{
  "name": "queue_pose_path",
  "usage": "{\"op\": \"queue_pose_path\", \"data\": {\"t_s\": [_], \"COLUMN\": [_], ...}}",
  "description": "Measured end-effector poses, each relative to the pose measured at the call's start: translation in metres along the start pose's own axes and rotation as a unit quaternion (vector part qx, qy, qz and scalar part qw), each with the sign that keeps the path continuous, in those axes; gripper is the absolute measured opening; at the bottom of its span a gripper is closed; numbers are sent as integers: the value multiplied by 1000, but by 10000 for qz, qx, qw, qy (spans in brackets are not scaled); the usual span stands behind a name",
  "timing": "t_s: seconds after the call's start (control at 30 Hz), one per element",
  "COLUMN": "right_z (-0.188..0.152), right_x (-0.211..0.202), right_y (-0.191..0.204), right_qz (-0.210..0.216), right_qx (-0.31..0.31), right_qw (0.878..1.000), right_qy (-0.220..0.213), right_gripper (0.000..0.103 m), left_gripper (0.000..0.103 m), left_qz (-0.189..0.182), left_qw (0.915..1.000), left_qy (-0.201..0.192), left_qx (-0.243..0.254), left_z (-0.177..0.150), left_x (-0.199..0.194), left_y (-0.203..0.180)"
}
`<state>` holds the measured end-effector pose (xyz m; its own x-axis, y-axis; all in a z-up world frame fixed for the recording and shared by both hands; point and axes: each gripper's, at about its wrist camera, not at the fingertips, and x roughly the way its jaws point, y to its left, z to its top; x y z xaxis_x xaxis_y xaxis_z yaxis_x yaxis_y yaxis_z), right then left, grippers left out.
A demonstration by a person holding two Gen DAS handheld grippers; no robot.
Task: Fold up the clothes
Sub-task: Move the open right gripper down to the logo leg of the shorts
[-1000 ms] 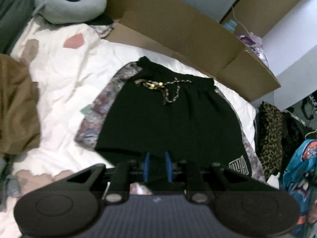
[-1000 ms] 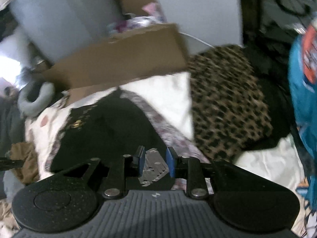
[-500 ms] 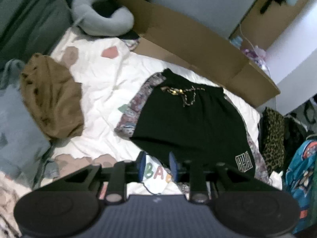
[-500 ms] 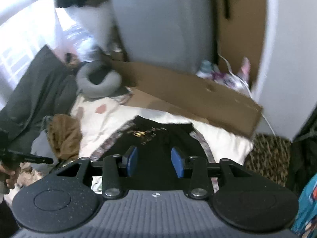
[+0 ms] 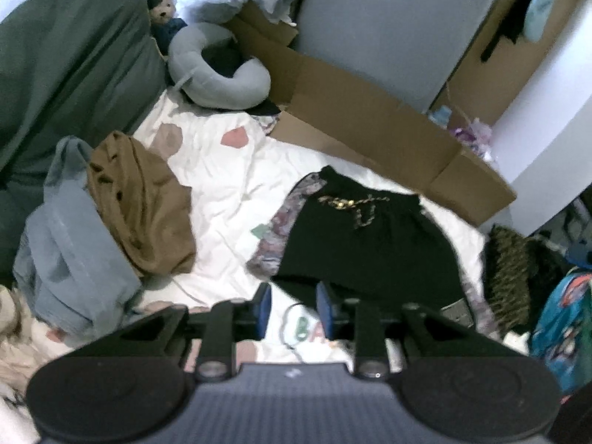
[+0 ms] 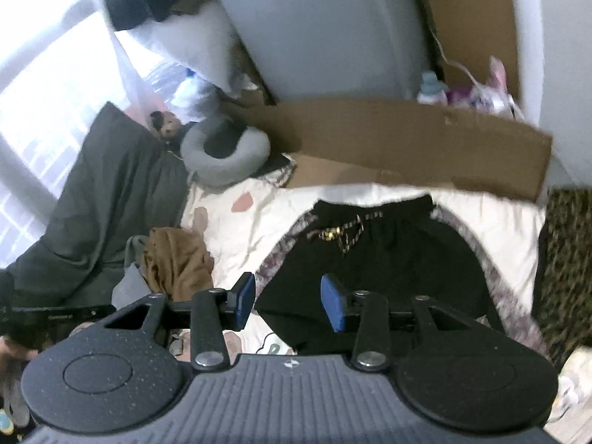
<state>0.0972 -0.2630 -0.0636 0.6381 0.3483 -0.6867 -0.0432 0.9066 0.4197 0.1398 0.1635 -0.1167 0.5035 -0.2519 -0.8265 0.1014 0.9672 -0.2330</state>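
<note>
Up close, the left gripper (image 5: 292,309) and right gripper (image 6: 288,301) hang above the bed, jaws just opened and apart, nothing between them. Beyond, black shorts (image 5: 364,248) lie flat on the white sheet (image 5: 225,185), a brown garment (image 5: 142,199) well apart at left, cardboard (image 5: 355,118) behind.

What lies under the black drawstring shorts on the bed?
The black drawstring shorts lie flat on a white bedsheet with pastel patches. A floral-patterned fabric shows along both sides; whatever lies beneath stays covered.
</note>
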Motion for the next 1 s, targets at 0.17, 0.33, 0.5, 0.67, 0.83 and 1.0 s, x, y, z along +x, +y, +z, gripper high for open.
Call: {"op": "queue_pose_path", "data": {"t_s": [0.17, 0.33, 0.5, 0.67, 0.83, 1.0], "right_z": [-44, -81, -108, -122, -140, -174], "right_x": [39, 71, 102, 135, 161, 181], "right_y": [0, -4, -8, 1, -21, -35], "right_qz": [-414, -731, -1664, -1600, -1697, -1532], "right_qx": [-48, 92, 1039, 390, 694, 935], "right_qw": [9990, 9972, 9802, 9851, 9786, 9778], "right_qy": [167, 149, 271, 499, 932, 1085], "right_gripper": [46, 46, 47, 49, 50, 52], "left_gripper": [28, 28, 28, 28, 33, 31], "left_qz": [140, 176, 191, 153, 193, 301], "left_qw": [9999, 9995, 9996, 9998, 9993, 9990], "left_qy": [-43, -271, -213, -55, 163, 300], "left_qx": [-75, -46, -42, -133, -285, -168], "left_z": [-19, -46, -62, -63, -64, -71], "left_x": [26, 49, 89, 135, 158, 186], "left_y": [14, 18, 27, 38, 41, 41]}}
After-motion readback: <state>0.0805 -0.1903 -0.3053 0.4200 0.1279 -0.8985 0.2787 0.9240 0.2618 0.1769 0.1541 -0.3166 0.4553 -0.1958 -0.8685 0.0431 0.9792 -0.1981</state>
